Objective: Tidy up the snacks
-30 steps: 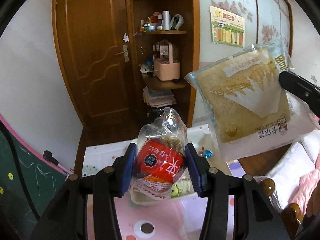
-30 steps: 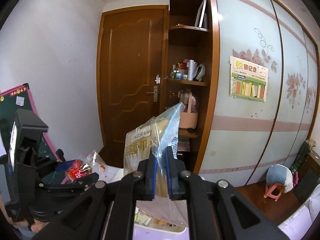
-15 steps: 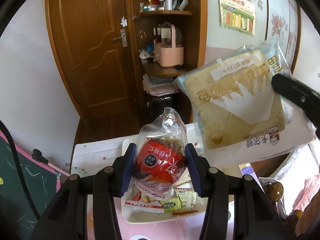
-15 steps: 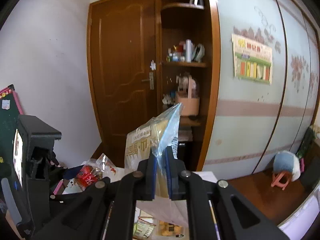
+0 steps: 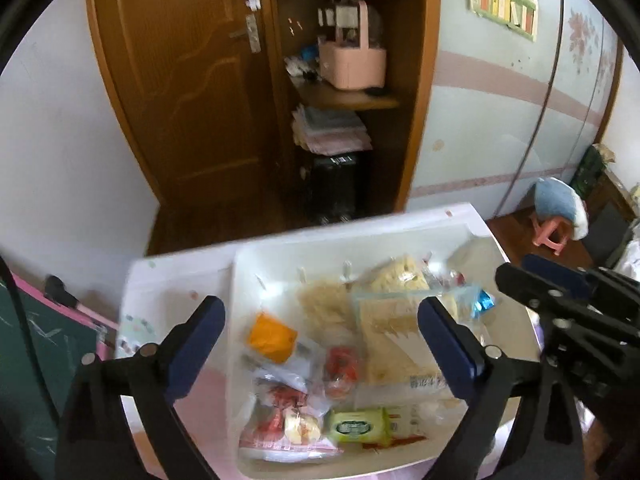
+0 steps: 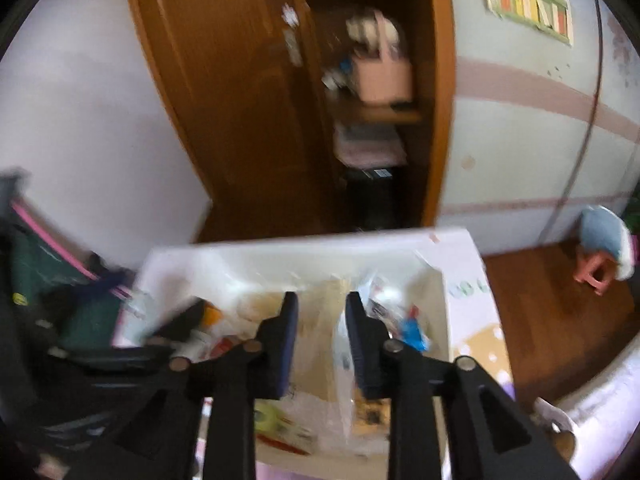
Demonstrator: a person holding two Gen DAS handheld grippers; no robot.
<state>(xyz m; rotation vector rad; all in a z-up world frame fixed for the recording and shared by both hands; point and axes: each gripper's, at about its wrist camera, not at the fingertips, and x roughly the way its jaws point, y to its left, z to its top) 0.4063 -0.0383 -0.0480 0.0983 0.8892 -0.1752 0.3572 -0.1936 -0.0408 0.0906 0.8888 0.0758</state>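
Note:
My left gripper (image 5: 320,316) hangs over the white tray (image 5: 237,292), its jaws opening wide with nothing pressed between them. The red snack bag (image 5: 340,364) lies blurred in the tray below the jaws, among other packets. The sliced-bread bag (image 5: 394,346) rests flat in the tray's right half. My right gripper (image 6: 322,308) is just above the same tray (image 6: 280,264), jaws opening. The bread bag's clear plastic (image 6: 342,344) stands loosely between its fingers, not pinched. In the left wrist view the right gripper (image 5: 560,292) shows at the right edge.
An orange packet (image 5: 272,338) and a green packet (image 5: 356,426) lie in the tray on the dotted tablecloth (image 5: 176,276). A green chalkboard (image 5: 24,344) stands at left. Behind are a wooden door (image 5: 180,80), a corner shelf with a pink basket (image 5: 352,64), and a small stool (image 5: 556,216) on the floor.
Both grippers came down over the tray. The left one let go of the red snack bag and the right one loosened from the bread bag; both bags now lie in the tray.

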